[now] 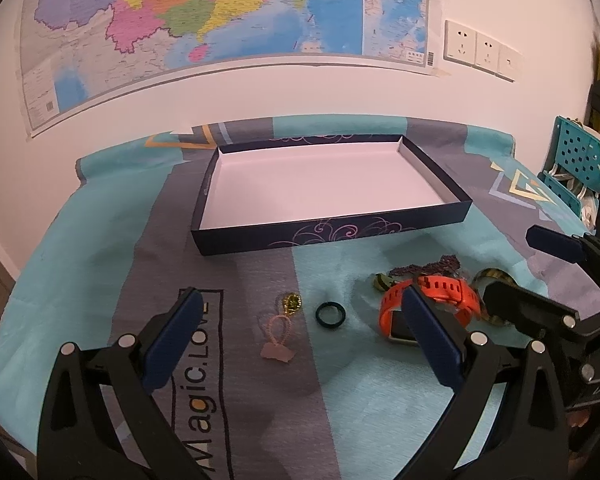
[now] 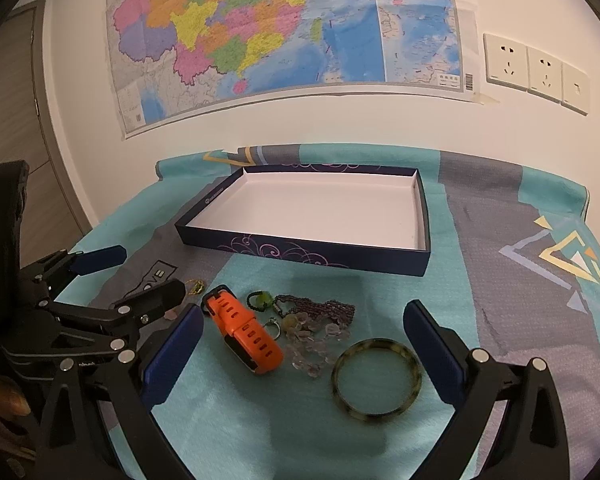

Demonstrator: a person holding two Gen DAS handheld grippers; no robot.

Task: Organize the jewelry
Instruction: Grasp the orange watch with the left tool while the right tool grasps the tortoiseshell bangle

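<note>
Both tongs gape, holding nothing: left tongs [image 1: 300, 328], right tongs [image 2: 302, 340]. We see the bangle [image 2: 377, 376] flat on the bench just inside our right tongs' span, near its right finger; box [image 2: 384, 261] straight ahead. Right is nearer.
</note>
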